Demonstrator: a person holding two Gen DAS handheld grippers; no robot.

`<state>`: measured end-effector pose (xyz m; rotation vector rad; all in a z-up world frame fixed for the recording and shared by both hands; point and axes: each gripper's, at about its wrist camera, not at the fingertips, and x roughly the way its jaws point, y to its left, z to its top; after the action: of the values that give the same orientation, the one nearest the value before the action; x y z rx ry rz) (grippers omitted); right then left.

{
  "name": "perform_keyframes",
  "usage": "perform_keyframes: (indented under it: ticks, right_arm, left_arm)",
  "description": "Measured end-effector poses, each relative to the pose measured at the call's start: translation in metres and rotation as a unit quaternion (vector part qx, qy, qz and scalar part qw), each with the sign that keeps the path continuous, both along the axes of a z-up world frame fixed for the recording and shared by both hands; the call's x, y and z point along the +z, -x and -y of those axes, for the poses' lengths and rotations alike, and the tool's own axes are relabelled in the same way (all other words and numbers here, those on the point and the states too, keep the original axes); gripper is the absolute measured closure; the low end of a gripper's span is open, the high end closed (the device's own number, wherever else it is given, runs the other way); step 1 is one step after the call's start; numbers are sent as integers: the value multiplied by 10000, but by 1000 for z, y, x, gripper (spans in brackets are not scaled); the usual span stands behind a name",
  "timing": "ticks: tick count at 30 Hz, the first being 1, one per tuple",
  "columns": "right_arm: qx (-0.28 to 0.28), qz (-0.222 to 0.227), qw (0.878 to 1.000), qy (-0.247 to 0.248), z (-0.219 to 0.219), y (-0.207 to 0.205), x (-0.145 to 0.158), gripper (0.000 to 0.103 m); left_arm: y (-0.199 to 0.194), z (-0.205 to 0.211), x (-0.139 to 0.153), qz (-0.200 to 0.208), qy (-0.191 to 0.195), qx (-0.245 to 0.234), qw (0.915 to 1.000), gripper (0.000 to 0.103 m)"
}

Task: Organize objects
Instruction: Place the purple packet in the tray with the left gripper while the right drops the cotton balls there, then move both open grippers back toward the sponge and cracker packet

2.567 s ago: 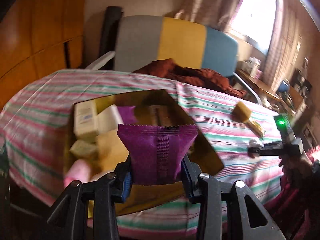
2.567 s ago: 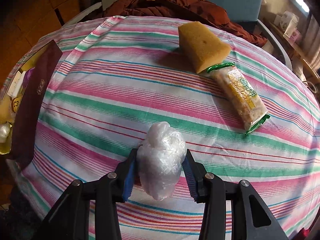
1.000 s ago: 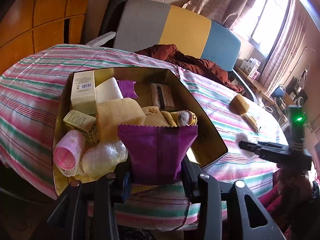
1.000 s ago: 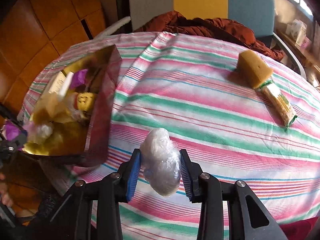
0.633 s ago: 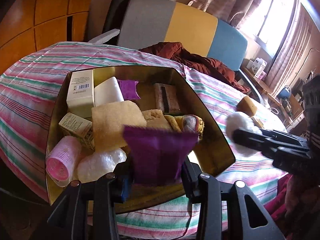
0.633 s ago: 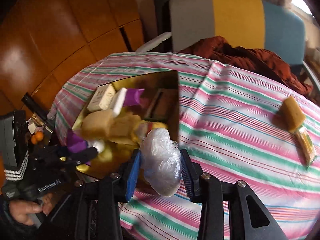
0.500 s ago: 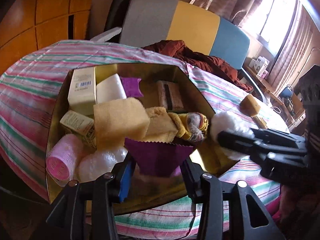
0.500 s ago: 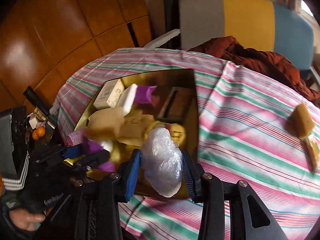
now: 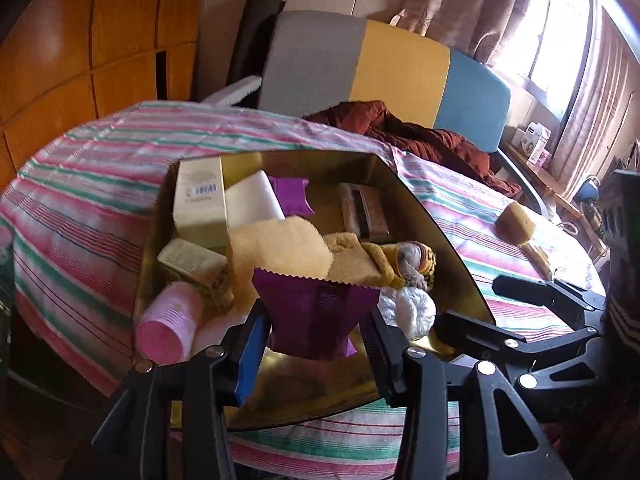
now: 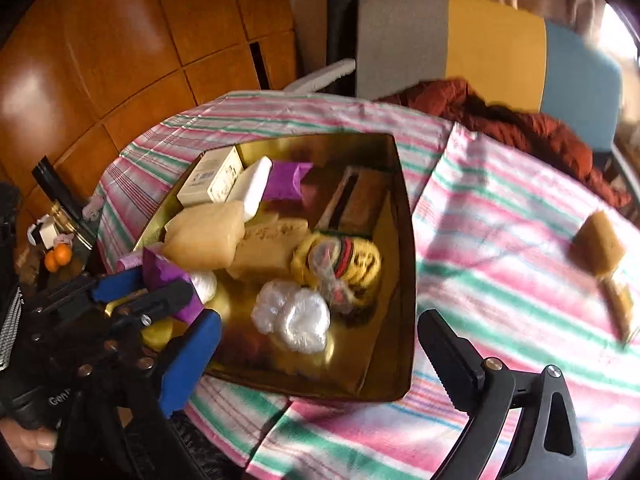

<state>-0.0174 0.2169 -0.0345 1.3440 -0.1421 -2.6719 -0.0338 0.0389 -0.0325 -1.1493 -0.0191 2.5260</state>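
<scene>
A gold box (image 9: 452,248) (image 10: 404,248) sits on the striped table, filled with boxes, sponges, a pink roll and a yarn bundle. My left gripper (image 9: 316,326) is shut on a purple packet (image 9: 316,320) over the box's near edge; it also shows in the right wrist view (image 10: 152,284). My right gripper (image 10: 316,364) is open wide above the box. A clear plastic wad (image 10: 294,314) (image 9: 408,310) lies loose in the box, free of the fingers. The right gripper shows in the left wrist view (image 9: 508,312).
A tan sponge (image 10: 600,246) (image 9: 518,224) and a wrapped snack bar (image 10: 620,304) lie on the table to the right. A chair with a red cloth (image 9: 404,128) stands behind the table. A wooden wall (image 10: 120,40) is at the left.
My right gripper swung from the table over the box, opened, and dropped the plastic wad into it. My left gripper lowered the purple packet toward the box, still holding it.
</scene>
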Motion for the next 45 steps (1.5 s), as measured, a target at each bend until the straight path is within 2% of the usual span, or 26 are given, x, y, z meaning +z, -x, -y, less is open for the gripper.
perform_keyframes:
  ticks: [2,4,6,7,10,12,14,15,21,33,40,45]
  right_arm:
    - [-132,-59,9999,3,-5,-5,1,11]
    - [-279,-289,9989,-236,-5,-12,7,16]
    - [-326,-623,9954,-659,-2,-19,16,17]
    - [-322,-672,9948,-700,-2,-20,18,17]
    - [-337,-386,9984,-221,-11,-16,13,16]
    - [-488,-182,9985,-181,-14,-14,6,18]
    - [-414,-24,9991,-88,-15,-13,0,33]
    - [-425,-3,9991,-60,-16,-14,-1,35]
    - [-545,-168,9980,-260,-17,-23,-1,35]
    - [-592,-404,9965,-421,-30,-40,11,31]
    - [-673,-465,9959,-383,-45,-46,15,26]
    - [-661,-538,9955,-405,-48,-46,19,24]
  left_arm:
    - [-2,0,4,-132,81,22,9999,56]
    - [-3,0,7,-224,151,29,9996,56]
    - [-5,0,10,-267,157,34,9995,56]
    - [-5,1,11,-290,156,31,9995,56]
    - [-8,1,17,-408,154,24,9990,56]
    - [-10,1,21,-477,172,19,9987,56]
    - [-12,1,26,-574,218,17,9981,55]
    - [-13,0,28,-619,247,15,9978,54]
    - [-19,-4,40,-867,370,-29,9955,53]
    - [-23,-16,47,-907,446,-239,9946,53]
    - [-22,-28,46,-672,294,-427,9964,52]
    - [-19,-39,48,-666,388,-404,9962,51]
